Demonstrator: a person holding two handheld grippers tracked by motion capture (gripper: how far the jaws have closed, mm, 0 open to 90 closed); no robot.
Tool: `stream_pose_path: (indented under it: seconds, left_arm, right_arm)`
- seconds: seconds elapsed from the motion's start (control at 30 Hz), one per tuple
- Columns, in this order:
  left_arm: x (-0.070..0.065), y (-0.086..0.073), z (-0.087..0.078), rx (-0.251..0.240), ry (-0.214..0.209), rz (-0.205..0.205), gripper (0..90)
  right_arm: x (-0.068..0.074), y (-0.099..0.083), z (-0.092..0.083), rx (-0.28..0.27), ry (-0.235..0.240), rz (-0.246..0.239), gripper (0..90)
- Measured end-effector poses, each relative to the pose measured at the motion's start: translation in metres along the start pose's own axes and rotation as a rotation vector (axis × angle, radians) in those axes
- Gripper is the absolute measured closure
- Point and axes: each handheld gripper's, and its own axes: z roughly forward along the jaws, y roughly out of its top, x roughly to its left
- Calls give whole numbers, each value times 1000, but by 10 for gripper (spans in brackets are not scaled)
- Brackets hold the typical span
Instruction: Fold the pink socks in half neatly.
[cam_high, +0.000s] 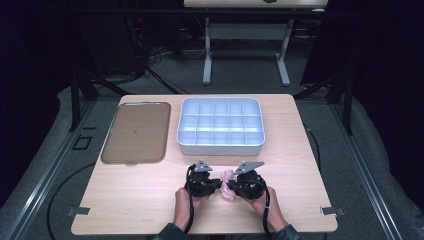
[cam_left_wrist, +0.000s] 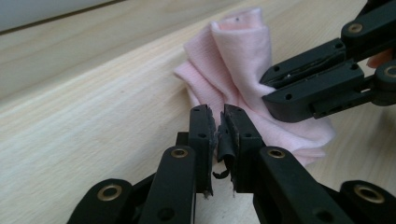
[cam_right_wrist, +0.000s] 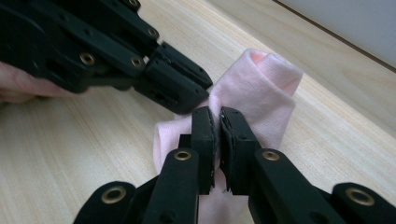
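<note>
High view had the two hands near the table's (cam_high: 125, 210) front edge, about midway along it, with the left gripper (cam_high: 216, 186) and right gripper (cam_high: 231, 187) pointed at each other and a small pink cloth (cam_high: 228, 181) bunched between them. From that height the jaws were too small to read. Left gripper view made it plain: the left gripper (cam_left_wrist: 219, 121) had its jaws together on the cloth's (cam_left_wrist: 243, 60) near edge, a frayed strip of pad lining curling in the slit between them, while the right gripper (cam_left_wrist: 275, 88) came in from the right, clamped on a fold higher up. Right gripper view showed the right gripper (cam_right_wrist: 217, 122) pinched shut on the cloth (cam_right_wrist: 266, 88), whose rolled top stood up off the wood, and the left gripper (cam_right_wrist: 196, 93) biting in from the upper left; the cloth's lower part was hidden behind the jaws. Farther back, toward the far edge, a white divided bin (cam_high: 220, 146) sat right of a flat brown tray (cam_high: 136, 132), just apart. Whether the bin's compartments held anything was hard to make out.
</note>
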Motion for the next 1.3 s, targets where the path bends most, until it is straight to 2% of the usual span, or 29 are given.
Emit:
stream_pose_path:
  seconds: [0.13, 0.2, 0.23, 0.3, 0.33, 0.37, 0.47, 0.53, 0.63, 0.77, 0.9, 0.97, 1.0, 1.07, 1.17, 1.23, 1.27, 1.3]
  left_arm:
    - [4, 4, -15, -33, 50, 3, 807]
    - [3, 10, -22, -54, 46, 7, 806]
    - [2, 15, -25, -62, 39, 25, 806]
    - [-1, 23, -25, -68, 16, 38, 804]
    - [-4, 32, -21, -49, -9, 64, 798]
    - [-4, 32, -21, -49, -9, 64, 795]
    - [-6, 44, -15, -45, -66, 71, 794]
    - [-9, 50, -5, -8, -73, 107, 795]
    - [-8, 51, 3, 20, -69, 116, 796]
    - [-6, 47, 15, 95, -23, 134, 802]
    - [-5, 44, 18, 105, 3, 144, 820]
    - [-6, 43, 19, 103, 11, 138, 829]
    - [-5, 42, 19, 101, 13, 136, 833]
    - [-4, 41, 18, 100, 17, 133, 837]
    - [-5, 41, 18, 99, 21, 134, 839]
    - [-4, 40, 18, 97, 23, 131, 841]
    - [-4, 39, 18, 98, 26, 130, 843]
    - [-4, 39, 18, 98, 26, 130, 844]
  right_arm:
    - [3, 1, 1, 10, -24, -18, 844]
    - [3, 2, 1, 17, -27, -28, 844]
    - [4, 2, 2, 15, -31, -28, 845]
    - [4, 3, 3, 21, -35, -28, 848]
    - [6, 4, 3, 39, -50, -40, 850]
    - [6, 4, 3, 39, -50, -40, 850]
    - [9, 5, 4, 40, -65, -59, 851]
    - [8, 5, 4, 40, -57, -54, 851]
    - [8, 5, 4, 40, -60, -68, 851]
    - [10, 6, 4, 56, -61, -94, 849]
    - [8, 6, 4, 47, -56, -95, 823]
    - [7, 7, 2, 58, -36, -96, 733]
    - [9, 7, 0, 68, -46, -87, 702]
    - [11, 7, -3, 78, -46, -82, 676]
    - [15, 5, -5, 78, -61, -74, 689]
    - [18, 3, -7, 70, -64, -68, 731]
    - [21, 2, -8, 77, -72, -85, 769]
    - [21, 2, -8, 77, -72, -85, 769]
